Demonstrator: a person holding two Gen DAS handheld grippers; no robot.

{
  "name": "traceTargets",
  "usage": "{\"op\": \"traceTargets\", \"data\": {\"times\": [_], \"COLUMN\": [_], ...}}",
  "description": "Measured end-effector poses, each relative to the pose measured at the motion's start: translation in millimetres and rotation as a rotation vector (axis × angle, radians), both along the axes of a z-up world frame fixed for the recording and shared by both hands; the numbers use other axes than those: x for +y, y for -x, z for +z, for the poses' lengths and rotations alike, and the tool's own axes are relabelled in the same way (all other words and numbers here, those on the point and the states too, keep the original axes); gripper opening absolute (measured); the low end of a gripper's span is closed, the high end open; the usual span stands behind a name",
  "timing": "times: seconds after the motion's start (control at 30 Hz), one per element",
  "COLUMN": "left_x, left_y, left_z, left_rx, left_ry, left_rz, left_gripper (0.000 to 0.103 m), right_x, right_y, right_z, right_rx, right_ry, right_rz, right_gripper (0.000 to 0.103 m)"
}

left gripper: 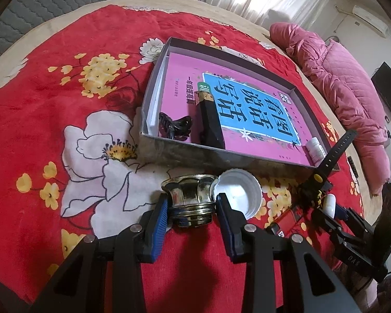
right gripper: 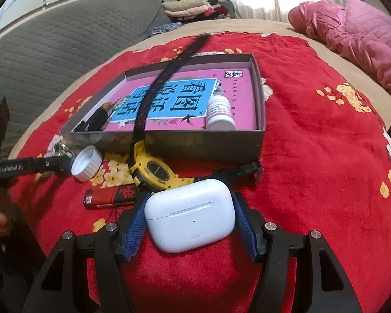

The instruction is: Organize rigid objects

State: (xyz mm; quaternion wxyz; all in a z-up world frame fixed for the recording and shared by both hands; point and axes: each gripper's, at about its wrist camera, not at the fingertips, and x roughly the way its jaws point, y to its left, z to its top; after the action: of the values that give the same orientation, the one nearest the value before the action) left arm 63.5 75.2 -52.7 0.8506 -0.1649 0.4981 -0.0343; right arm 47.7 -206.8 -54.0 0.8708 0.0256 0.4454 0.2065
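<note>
My left gripper (left gripper: pixel 193 200) is shut on a shiny metal threaded fitting (left gripper: pixel 190 200), low over the red floral blanket in front of the grey shallow box (left gripper: pixel 221 156). In the right wrist view my right gripper (right gripper: pixel 189 208) is shut on a white earbud case (right gripper: pixel 190 214), its blue pads (right gripper: pixel 136 224) pressed on both sides. The box (right gripper: pixel 195 140) holds a pink and blue book, a black hair claw (left gripper: pixel 174 127), a black stick-shaped case (left gripper: pixel 211 125) and a white pill bottle (right gripper: pixel 220 113).
A white screw cap (right gripper: pixel 87 165), a yellow watch (right gripper: pixel 156 172) with its black strap leaning over the box wall, and a red lighter (right gripper: pixel 112 195) lie on the blanket before the box. A pink quilted coat (right gripper: pixel 365 34) lies at the far right.
</note>
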Motion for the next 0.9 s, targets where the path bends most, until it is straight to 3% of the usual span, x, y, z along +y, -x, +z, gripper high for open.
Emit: {"op": "traceTargets", "data": {"times": [0.4, 0.9], "left_x": [-5, -12], "left_y": [7, 13], "left_z": [6, 17], "left_rx": [-0.01, -0.042], "left_ry": [-0.013, -0.035], "left_rz": [-0.016, -0.03], "left_gripper": [0.037, 0.037], "right_x": [-19, -13], "right_y": [0, 8], "right_z": [10, 33], "right_rx": [0.012, -0.112], "right_ry": [-0.089, -0.027], "right_rz": [-0.068, -0.052], "right_gripper": [0.064, 0.064]}}
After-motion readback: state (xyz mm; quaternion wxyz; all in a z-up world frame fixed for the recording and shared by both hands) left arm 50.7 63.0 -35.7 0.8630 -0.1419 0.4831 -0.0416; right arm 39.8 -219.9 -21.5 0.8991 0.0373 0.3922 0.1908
